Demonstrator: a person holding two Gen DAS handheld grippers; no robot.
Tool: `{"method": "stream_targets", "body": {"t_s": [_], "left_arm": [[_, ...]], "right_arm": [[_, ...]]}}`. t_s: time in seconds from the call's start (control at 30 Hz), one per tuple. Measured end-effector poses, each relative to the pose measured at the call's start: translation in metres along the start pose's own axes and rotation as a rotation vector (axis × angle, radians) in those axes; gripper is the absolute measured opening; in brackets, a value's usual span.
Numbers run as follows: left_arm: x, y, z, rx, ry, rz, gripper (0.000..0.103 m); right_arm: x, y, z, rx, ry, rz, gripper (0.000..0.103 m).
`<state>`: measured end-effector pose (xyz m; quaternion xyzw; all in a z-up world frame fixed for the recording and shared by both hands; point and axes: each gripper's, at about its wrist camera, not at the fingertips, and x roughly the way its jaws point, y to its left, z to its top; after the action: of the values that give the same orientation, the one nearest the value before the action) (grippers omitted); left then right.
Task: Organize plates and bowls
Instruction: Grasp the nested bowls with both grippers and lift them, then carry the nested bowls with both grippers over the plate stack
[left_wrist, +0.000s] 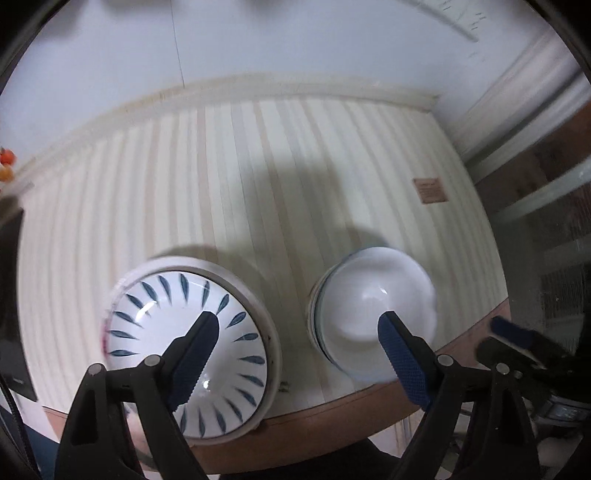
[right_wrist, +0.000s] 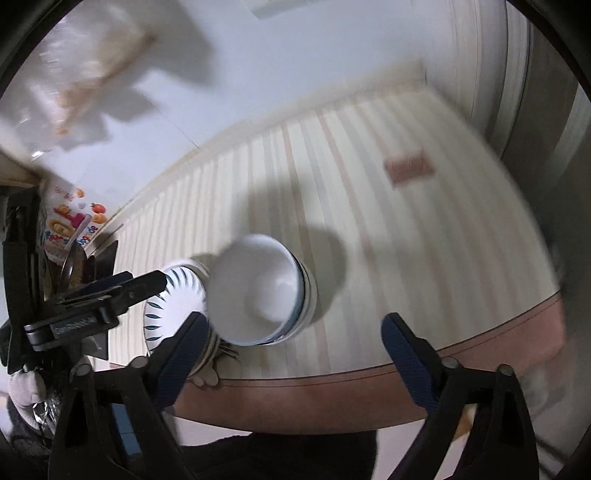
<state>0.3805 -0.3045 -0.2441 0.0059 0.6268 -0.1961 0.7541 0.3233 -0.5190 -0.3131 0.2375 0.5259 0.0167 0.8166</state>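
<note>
Writing first: brown label (left_wrist: 430, 190) on the striped mat (left_wrist: 258, 166) has print, too blurred to read. Same label in the right wrist view (right_wrist: 409, 168), smeared by motion. Side of the left gripper body carries white lettering in that view, can't make it out. Colourful printed pack (right_wrist: 68, 225) at the mat's far-left corner has cartoon graphics and characters, unreadable.

Landmark = white bowl stack (left_wrist: 373, 314).

Left gripper (left_wrist: 299, 328): hovers above the mat's near edge, pointing down and forward, jaws spread wide, nothing between them. Its left finger overlaps the leaf bowl (left_wrist: 188, 350), its right finger overlaps the near rim of the white stack. No contact that I can confirm.

Right gripper (right_wrist: 295, 332): also above the near edge, jaws wide apart, empty. White stack (right_wrist: 258, 291) sits between its fingers, further out, not touched. In the left wrist view the right gripper (left_wrist: 517, 343) shows just right of the stack, over the table edge (left_wrist: 332, 417).

Leaf bowl: blue leaf pattern, nested in a plain-rimmed bowl, just left of the white stack, near the table edge. From the right wrist view the leaf bowl (right_wrist: 173, 306) looks touching or nearly touching the stack; can't tell which.

White stack: several nested bowls, upright, blue-edged ones underneath.
</note>
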Motion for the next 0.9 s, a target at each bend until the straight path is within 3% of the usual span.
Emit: {"method": "stream_targets", "body": {"t_s": [0.07,0.27,0.33,0.4,0.43,0.6,0.7,0.9], "left_arm": [[0.02,0.003,0.01,-0.018,0.047,-0.042,0.087],[0.071,0.0,0.028,-0.013,0.155,-0.118,0.087],[0.084,-0.002,0.029,-0.007,0.193,-0.135,0.083],[0.096,-0.003,0.029,-0.006,0.225,-0.161,0.071],[0.101,-0.004,0.029,-0.005,0.241,-0.168,0.069],[0.116,-0.005,0.027,-0.013,0.28,-0.221,0.057],[0.121,-0.005,0.023,-0.035,0.296,-0.271,0.056],[0.117,-0.006,0.022,-0.046,0.274,-0.257,0.056]], "right_arm": [[0.031,-0.013,0.007,0.045,0.055,0.036,0.083],[0.108,-0.034,0.015,0.129,0.19,0.153,0.067],[0.126,-0.036,0.014,0.146,0.223,0.188,0.062],[0.141,-0.04,0.014,0.169,0.247,0.222,0.058],[0.148,-0.042,0.014,0.177,0.257,0.231,0.053],[0.17,-0.046,0.015,0.2,0.28,0.256,0.051],[0.177,-0.05,0.017,0.214,0.294,0.268,0.048],[0.19,-0.045,0.02,0.204,0.324,0.261,0.046]]}}
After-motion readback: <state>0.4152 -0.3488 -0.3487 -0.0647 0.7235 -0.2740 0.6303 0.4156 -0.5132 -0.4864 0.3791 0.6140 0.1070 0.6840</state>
